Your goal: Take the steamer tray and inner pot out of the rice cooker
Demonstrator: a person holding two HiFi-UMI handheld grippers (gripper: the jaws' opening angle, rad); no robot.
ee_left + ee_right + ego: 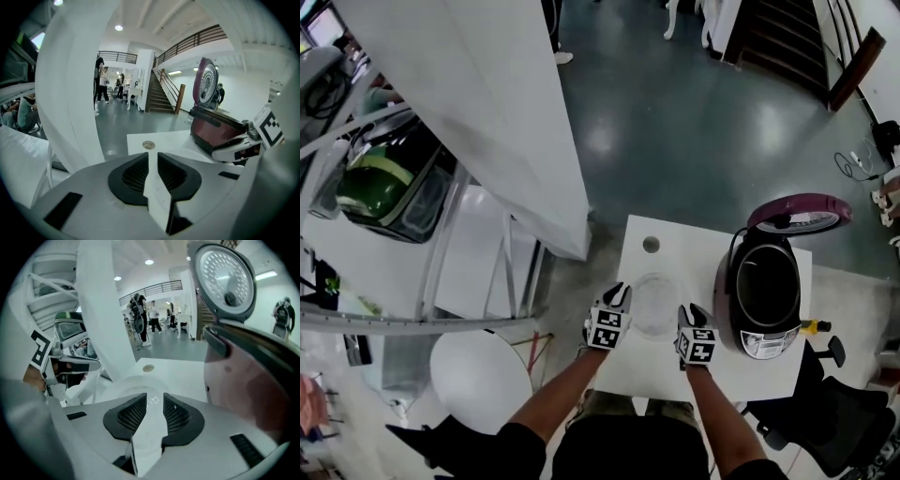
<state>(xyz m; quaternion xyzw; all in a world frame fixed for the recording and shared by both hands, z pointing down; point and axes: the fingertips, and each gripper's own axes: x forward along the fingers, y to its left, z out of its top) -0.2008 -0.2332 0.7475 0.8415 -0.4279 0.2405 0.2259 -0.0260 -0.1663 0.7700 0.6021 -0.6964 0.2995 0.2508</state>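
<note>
The translucent white steamer tray [654, 302] lies flat on the white table [675, 246], left of the rice cooker [764, 291]. The cooker's lid [800, 214] stands up, and the dark inner pot [766, 281] sits inside the body. My left gripper [622, 294] hangs at the tray's left edge and my right gripper [689, 313] at its right edge. Both are slightly above the tray. In the left gripper view the jaws [152, 157] stand a little apart with nothing pressed between them. In the right gripper view the jaws [154, 399] are also apart, and the tray [136, 383] shows below the gap.
A round hole [651, 245] marks the table's far left corner. A broad white slanted panel [487, 112] rises left of the table. A round white stool [480, 375] is at lower left, a black chair [853, 422] at lower right. People stand far off on the grey floor [101, 86].
</note>
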